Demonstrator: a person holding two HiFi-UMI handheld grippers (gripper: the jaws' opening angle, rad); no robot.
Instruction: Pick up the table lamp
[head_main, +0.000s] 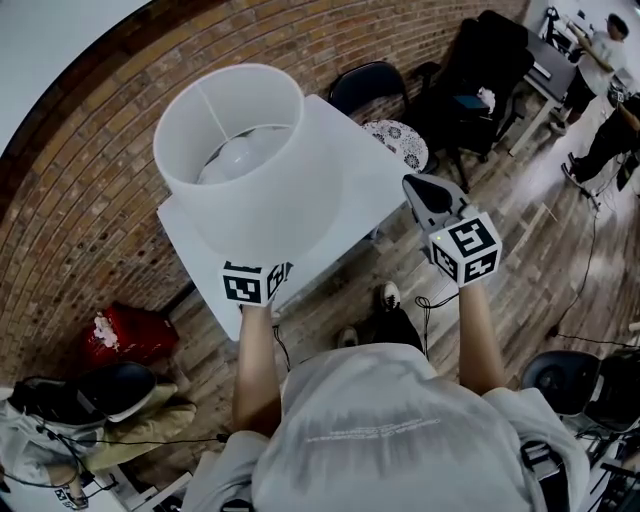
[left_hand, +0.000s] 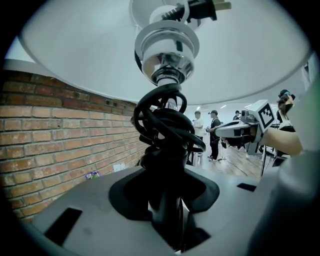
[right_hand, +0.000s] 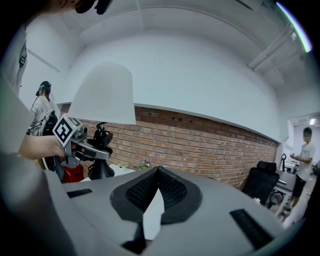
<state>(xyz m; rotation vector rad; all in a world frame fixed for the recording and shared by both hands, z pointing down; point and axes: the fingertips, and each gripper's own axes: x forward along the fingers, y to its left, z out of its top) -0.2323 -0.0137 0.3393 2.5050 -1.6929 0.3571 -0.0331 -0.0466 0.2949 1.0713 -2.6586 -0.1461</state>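
1. Grip. Your left hand-held gripper (left_hand: 167, 200) is pinched on the black stem (left_hand: 169, 165) of the table lamp (head_main: 245, 170), directly under the lamp's shade (left_hand: 75, 55). The stem is judged the correct hold: it is the one narrow, rigid part the jaws can span, while the shade is too wide and likely too soft to squeeze.

2. Cord. The cord (left_hand: 165, 125) is coiled round the lamp stem just above the jaws, and its plug (left_hand: 207, 7) sits up beside the lamp socket. This placement probably stops the cord trailing or catching during the lift.

3. Free hand. Your right hand-held gripper (right_hand: 158, 172) hangs to the right of the lamp, well apart from it. Its jaws are pressed together with nothing between them. It is judged to be in reserve, available to steady the lamp.

4. Position. The lamp stands upright over the white table (head_main: 375, 170). No view confirms whether the lamp base (right_hand: 100, 170) touches the table or is clear of it.

5. Count:
- Hand-held grippers: two.
- Table lamps: one, with one shade, one cord and one plug.
- Tables: one, under the lamp.
- Dark chairs (head_main: 368, 85): two, beyond the lamp.
- People (head_main: 600, 50): at least two, far beyond the lamp.
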